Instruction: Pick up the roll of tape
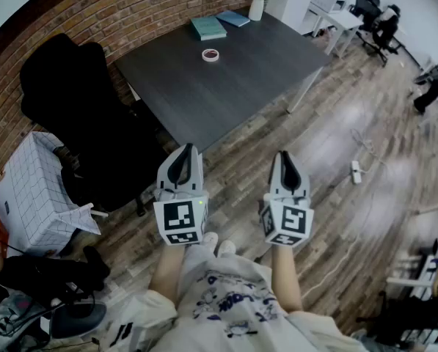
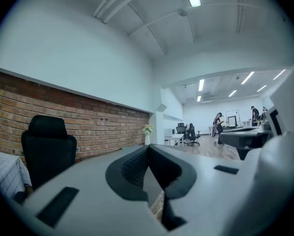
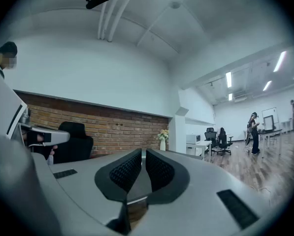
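The roll of tape (image 1: 210, 55) is a small white ring with a reddish core, lying flat on the dark grey table (image 1: 204, 94) toward its far side. I hold both grippers level over the wooden floor, well short of the table's near corner. In the head view my left gripper (image 1: 188, 149) and right gripper (image 1: 283, 155) are side by side, both shut with nothing between the jaws. In the left gripper view the left gripper (image 2: 147, 149) has its pads pressed together. In the right gripper view the right gripper (image 3: 143, 152) looks the same. Neither gripper view shows the tape.
Two teal books (image 1: 207, 27) and a white vase with flowers (image 1: 257, 6) stand at the table's far end. A black office chair (image 1: 79, 101) sits left of the table, with a white checked box (image 1: 35, 189) nearer. A power strip (image 1: 356, 171) and cable lie on the floor at right.
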